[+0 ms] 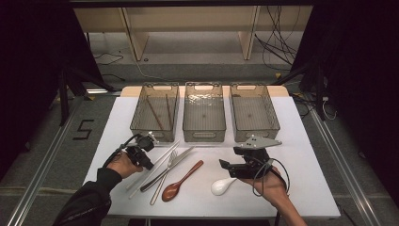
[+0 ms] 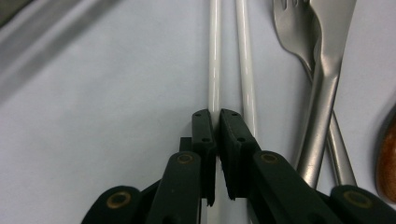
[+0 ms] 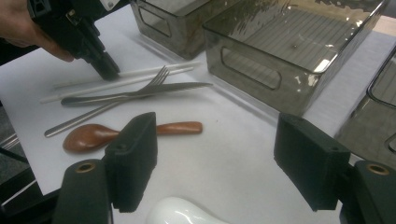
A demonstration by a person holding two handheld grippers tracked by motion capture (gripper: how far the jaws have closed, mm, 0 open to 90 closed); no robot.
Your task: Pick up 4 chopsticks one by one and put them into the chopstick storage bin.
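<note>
Left gripper (image 2: 216,122): closest to the camera in the left gripper view; jaws pinched tight on one white chopstick (image 2: 214,60), low on the table (image 1: 301,155).
Table: big and white, holding everything.
Bins: three see-through ones in a row at 12 o'clock; left bin (image 1: 155,110) with two brown sticks inside, middle bin (image 1: 203,113) and right bin (image 1: 254,112) bare.
Right gripper (image 1: 225,165): at 4 o'clock, jaws spread wide, holding nothing, just above the white spoon (image 1: 223,186).
Knife and fork (image 1: 171,162): crossed, just to the right of the chopsticks.
Brown spoon (image 1: 181,181): at 6 o'clock, apart from the fork.
Second white chopstick (image 2: 246,70): right beside the held one, almost touching.
Job now: most likely lifting the held chopstick toward the left bin.
Doing it well: keep the squeeze firm, lift straight up, keep the stick level so no slipping, stay clear of its twin and the fork.
</note>
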